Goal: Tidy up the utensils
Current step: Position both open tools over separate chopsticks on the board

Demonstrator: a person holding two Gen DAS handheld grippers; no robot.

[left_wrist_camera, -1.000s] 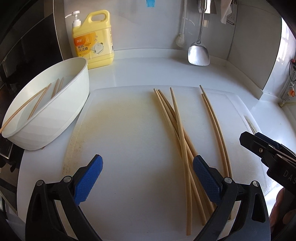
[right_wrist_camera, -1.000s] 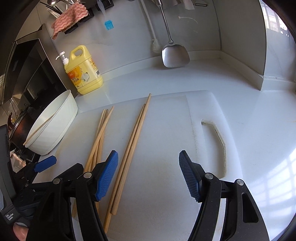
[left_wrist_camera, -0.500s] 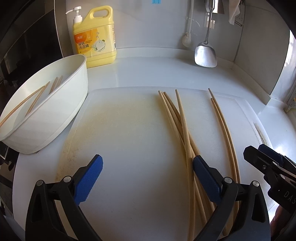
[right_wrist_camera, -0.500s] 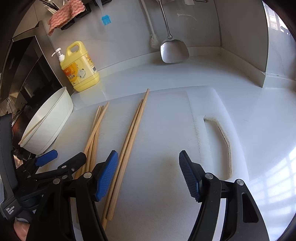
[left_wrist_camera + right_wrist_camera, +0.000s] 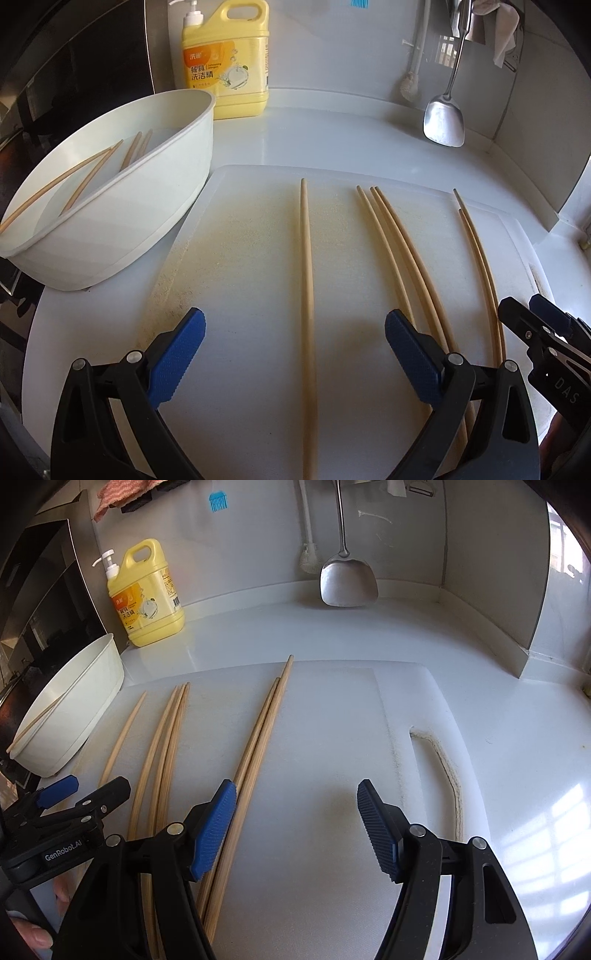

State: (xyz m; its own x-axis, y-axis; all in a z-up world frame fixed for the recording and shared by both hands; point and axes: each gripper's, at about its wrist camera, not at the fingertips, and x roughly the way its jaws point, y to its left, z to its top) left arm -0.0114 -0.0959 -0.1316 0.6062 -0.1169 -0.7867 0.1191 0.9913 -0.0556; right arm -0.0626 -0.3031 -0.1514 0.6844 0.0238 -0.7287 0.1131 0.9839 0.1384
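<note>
Nearest the left camera, the left tool point(image 5: 295, 350) hangs wide open and empty over the white cutting board point(image 5: 240, 277), with a single chopstick point(image 5: 306, 295) lying lengthwise between its blue pads and touching neither. If the pads close while the tool is tilted, they may roll that thin round stick aside instead of pinching it. Just to its right lies a bundle of three chopsticks point(image 5: 406, 266), whose near ends pass under the right-hand pad; a careless closing could catch one of them too, or knock the bundle askew.

The right tool point(image 5: 295, 830) is likewise open with nothing in it. Its left pad sits just beside a pair of chopsticks point(image 5: 258, 746), which lie outside the gap rather than inside it, so closing now would probably grab air or push the pair sideways towards the bundle. The two tools stand near each other and could collide.

Farther left, a white bowl point(image 5: 177, 192) already holds several chopsticks leaning over its rim, so a clumsy drop could tip them out. Beyond stand a yellow detergent bottle point(image 5: 225, 62) and a hanging metal spatula point(image 5: 443, 122).
</note>
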